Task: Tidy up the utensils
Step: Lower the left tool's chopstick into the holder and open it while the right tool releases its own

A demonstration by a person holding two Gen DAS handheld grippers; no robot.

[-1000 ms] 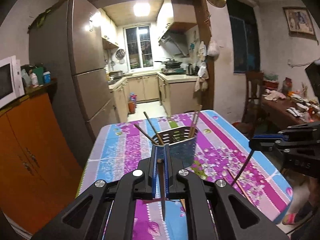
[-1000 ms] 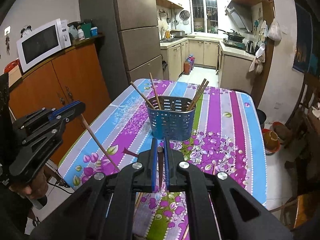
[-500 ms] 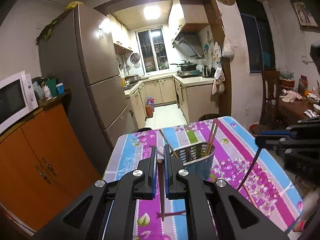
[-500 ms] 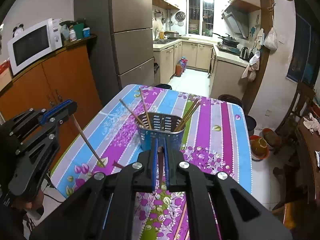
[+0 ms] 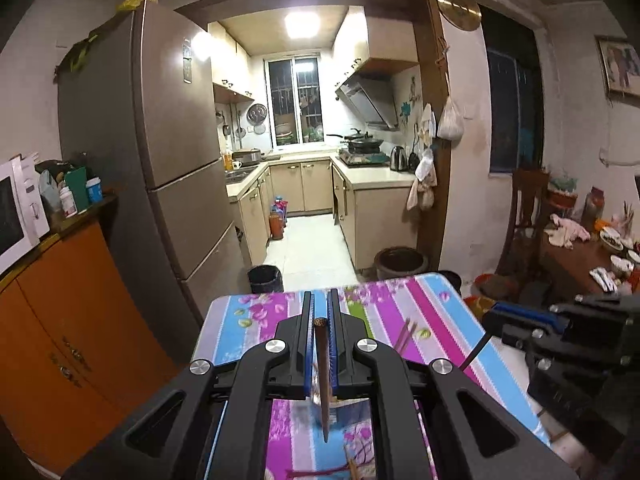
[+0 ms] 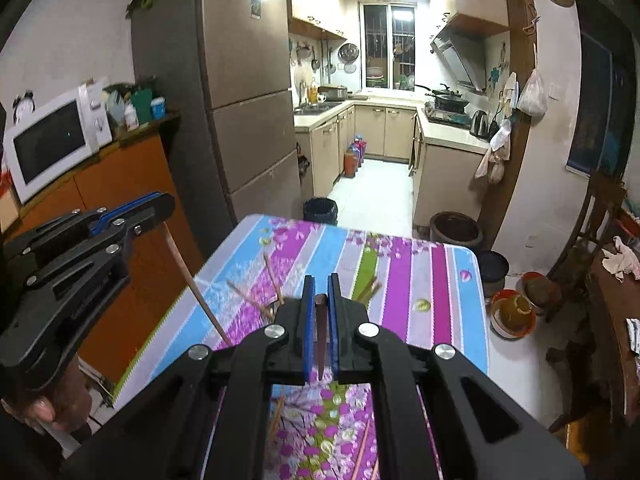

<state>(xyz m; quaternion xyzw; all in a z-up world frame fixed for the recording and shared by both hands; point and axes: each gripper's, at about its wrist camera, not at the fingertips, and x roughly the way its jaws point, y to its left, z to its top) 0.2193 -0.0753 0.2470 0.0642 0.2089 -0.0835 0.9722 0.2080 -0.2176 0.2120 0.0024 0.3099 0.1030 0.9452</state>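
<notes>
Gripping one chopstick apiece, both grippers hang over the striped bench [image 6: 432, 272], high above the holder. The left gripper [image 5: 320, 320] is clamped on a dark chopstick [image 5: 323, 380] whose tip points down toward the blue basket [image 5: 344, 404], and that basket is only a blur under the jaws, somewhere mid-bench. The right gripper [image 6: 320, 300] pinches its own chopstick [image 6: 321, 336] the same way, tip down.

The risk, as I read it: each stick is held by a thin pinch near its top end, so it can swing or twist in the pads. A tilted tip could catch the basket rim, or hit the chopsticks already leaning in it [image 6: 272, 280] and knock them out. Two grippers closing on one small basket could also bump each other, or tip it. A drop from this height may bounce the stick off the bench's near edge.

Hard to judge: the basket is almost wholly hidden behind the right gripper's body. A few loose chopsticks [image 6: 276, 420] lie toward the near edge, partly cut off, so how many I can't say.
</notes>
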